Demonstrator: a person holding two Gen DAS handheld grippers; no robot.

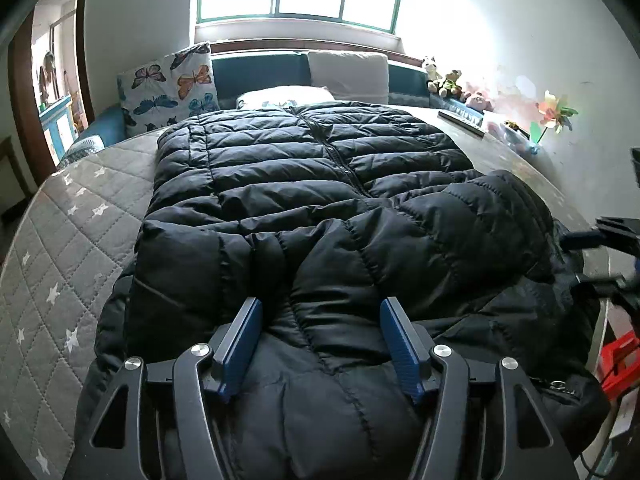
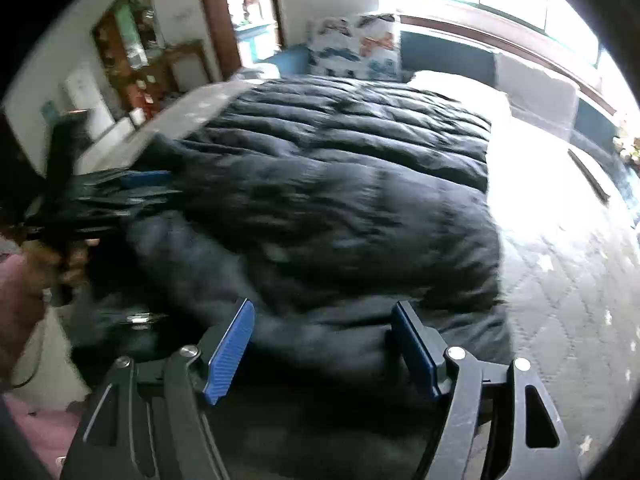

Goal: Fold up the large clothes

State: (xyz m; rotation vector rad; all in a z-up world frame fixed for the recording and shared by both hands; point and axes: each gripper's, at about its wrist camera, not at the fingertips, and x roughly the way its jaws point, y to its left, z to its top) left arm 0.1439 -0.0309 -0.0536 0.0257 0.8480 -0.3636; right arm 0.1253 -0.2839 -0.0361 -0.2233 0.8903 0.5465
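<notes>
Blue-padded and spread wide, our left gripper (image 1: pixel 322 346) hovers over the near end of the black quilted puffer jacket (image 1: pixel 312 184), nothing pinched between its pads that we can see; the right gripper (image 2: pixel 324 348) is likewise spread, released, its view smeared with blur; the jacket lies lengthwise on the grey star-print quilted mattress (image 1: pixel 60 248), zip side up, and on our right side a sleeve looks folded in across the body; we reckon the next grab is at this near end, and here's the worry; that slick, puffy fabric could slide out of a shallow pinch, or the jaws could catch only the top layer so the folded sleeve springs back; the butterfly-print cushion (image 1: pixel 172 84) sits well clear at the far end, no trouble there.
</notes>
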